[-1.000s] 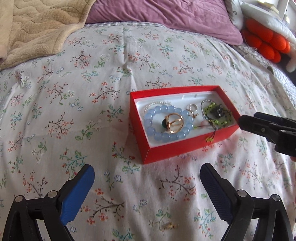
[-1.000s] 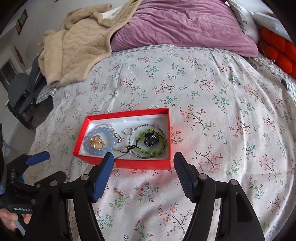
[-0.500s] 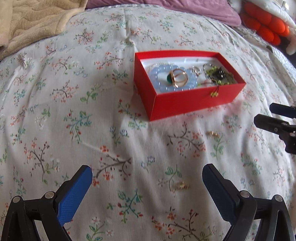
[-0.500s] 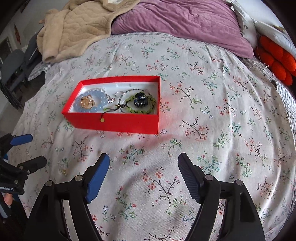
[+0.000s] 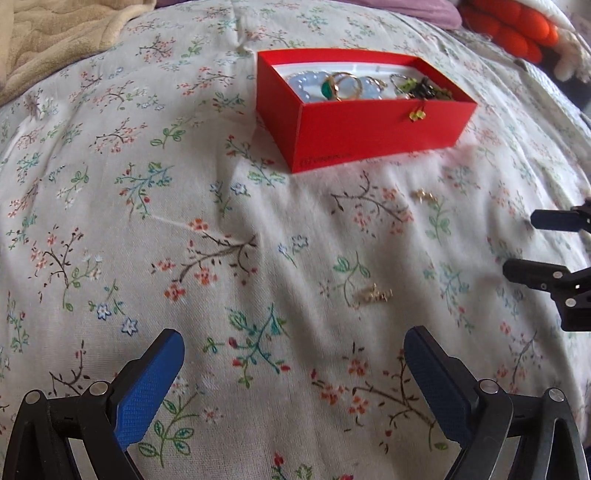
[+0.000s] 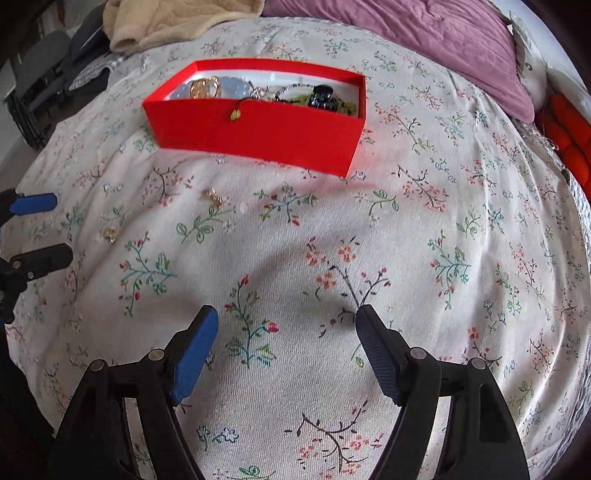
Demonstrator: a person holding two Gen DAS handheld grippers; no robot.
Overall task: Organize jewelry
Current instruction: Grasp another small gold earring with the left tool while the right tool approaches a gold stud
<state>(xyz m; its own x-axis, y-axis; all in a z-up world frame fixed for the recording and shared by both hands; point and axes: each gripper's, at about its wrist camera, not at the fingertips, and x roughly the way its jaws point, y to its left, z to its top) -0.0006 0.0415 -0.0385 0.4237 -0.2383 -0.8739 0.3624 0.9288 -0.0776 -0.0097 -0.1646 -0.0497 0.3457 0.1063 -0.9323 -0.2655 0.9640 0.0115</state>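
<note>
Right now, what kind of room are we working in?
Most likely a bedroom: the red jewelry box sits on a floral bedspread, with a purple pillow and a beige blanket behind it.

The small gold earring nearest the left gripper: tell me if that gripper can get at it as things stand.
Probably yes. The small gold earring lies loose on the floral bedspread, just ahead of the open left gripper, with only bare fabric between them. The red cardboard box sits farther back, and the right gripper is off to the side.
</note>
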